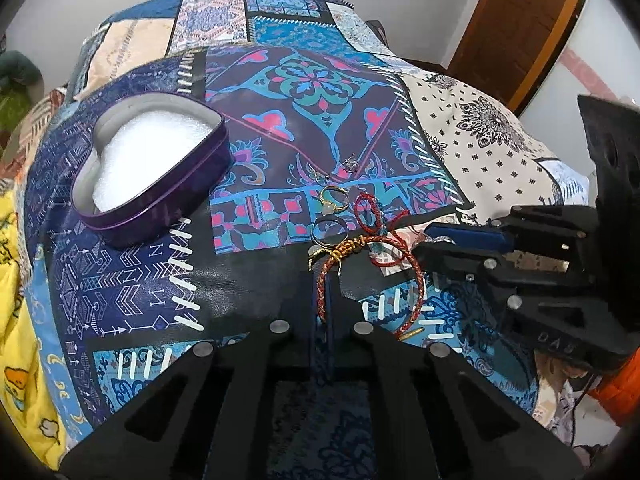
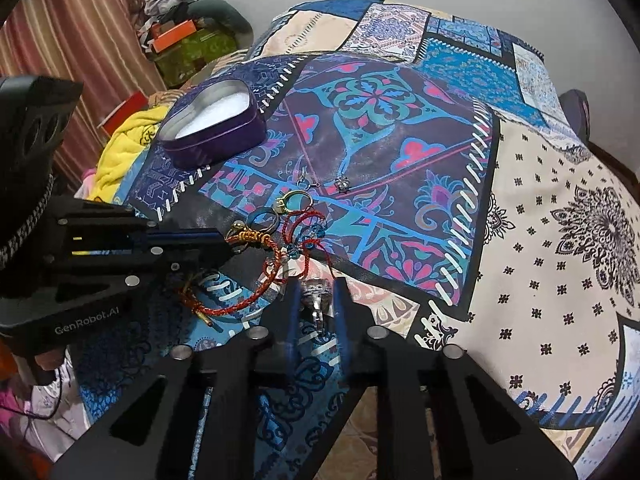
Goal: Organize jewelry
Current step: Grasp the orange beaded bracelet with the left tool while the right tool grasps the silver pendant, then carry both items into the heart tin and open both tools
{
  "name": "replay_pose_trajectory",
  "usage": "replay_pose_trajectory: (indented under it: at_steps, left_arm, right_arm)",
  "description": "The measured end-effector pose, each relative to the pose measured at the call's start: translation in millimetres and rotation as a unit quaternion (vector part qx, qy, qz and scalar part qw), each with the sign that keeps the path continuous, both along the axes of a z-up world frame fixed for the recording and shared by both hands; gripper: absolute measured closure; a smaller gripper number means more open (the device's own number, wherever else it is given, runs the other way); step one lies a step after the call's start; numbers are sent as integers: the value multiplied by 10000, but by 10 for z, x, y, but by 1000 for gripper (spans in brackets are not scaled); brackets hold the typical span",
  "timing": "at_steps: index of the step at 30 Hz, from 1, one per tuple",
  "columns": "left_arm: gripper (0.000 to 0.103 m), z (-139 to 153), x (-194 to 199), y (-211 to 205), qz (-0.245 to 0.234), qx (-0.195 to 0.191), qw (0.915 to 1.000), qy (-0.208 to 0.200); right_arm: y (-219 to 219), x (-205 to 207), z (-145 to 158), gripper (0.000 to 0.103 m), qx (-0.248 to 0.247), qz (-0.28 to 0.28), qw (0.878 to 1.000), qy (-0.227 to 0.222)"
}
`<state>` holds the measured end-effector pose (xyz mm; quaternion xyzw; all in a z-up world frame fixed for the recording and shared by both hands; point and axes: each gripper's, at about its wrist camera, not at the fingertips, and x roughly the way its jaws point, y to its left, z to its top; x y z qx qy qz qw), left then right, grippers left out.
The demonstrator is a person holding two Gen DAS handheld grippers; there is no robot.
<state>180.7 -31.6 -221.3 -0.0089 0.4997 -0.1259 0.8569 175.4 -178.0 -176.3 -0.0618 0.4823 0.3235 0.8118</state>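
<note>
A purple heart-shaped tin (image 1: pixel 160 200) with white foam inside stands open on the patterned cloth; it also shows in the right wrist view (image 2: pixel 216 136). My left gripper (image 1: pixel 326 280) is shut on a red braided bracelet (image 1: pixel 322 292) with a gold knot, which also shows in the right wrist view (image 2: pixel 240 304). My right gripper (image 2: pixel 316 300) is shut on a silver ring (image 2: pixel 316 300); it shows from the side in the left wrist view (image 1: pixel 436 244). A gold ring (image 1: pixel 334 200), a dark ring (image 1: pixel 330 232), a red cord bracelet (image 1: pixel 376 224) and a small silver charm (image 1: pixel 352 165) lie close together.
The patchwork cloth (image 2: pixel 560 240) covers a bed. Yellow fabric (image 2: pixel 120 152) and boxes (image 2: pixel 188 44) lie past its left edge, beside a striped curtain (image 2: pixel 72 40). A brown door (image 1: pixel 524 28) stands at the far right.
</note>
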Motion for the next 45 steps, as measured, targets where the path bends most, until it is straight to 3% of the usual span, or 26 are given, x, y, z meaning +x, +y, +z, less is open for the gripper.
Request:
replay_pose_trajectory:
  at_steps: [10, 20, 34, 45]
  left_arm:
    - [101, 128, -149, -23, 21, -124, 9999, -96]
    - [101, 508, -255, 110, 251, -228, 9979, -560]
    - [101, 891, -264, 492, 704, -182, 9905, -1166]
    - [101, 1054, -104, 820, 999, -85, 9831, -1534]
  right_arm:
    - [-103, -93, 136, 89, 89, -213, 9997, -77]
    - [-121, -166, 438, 89, 199, -346, 9982, -446]
    - [148, -133, 851, 89, 553, -298, 9933, -966]
    - [455, 85, 990, 89, 768, -179, 9896, -1204]
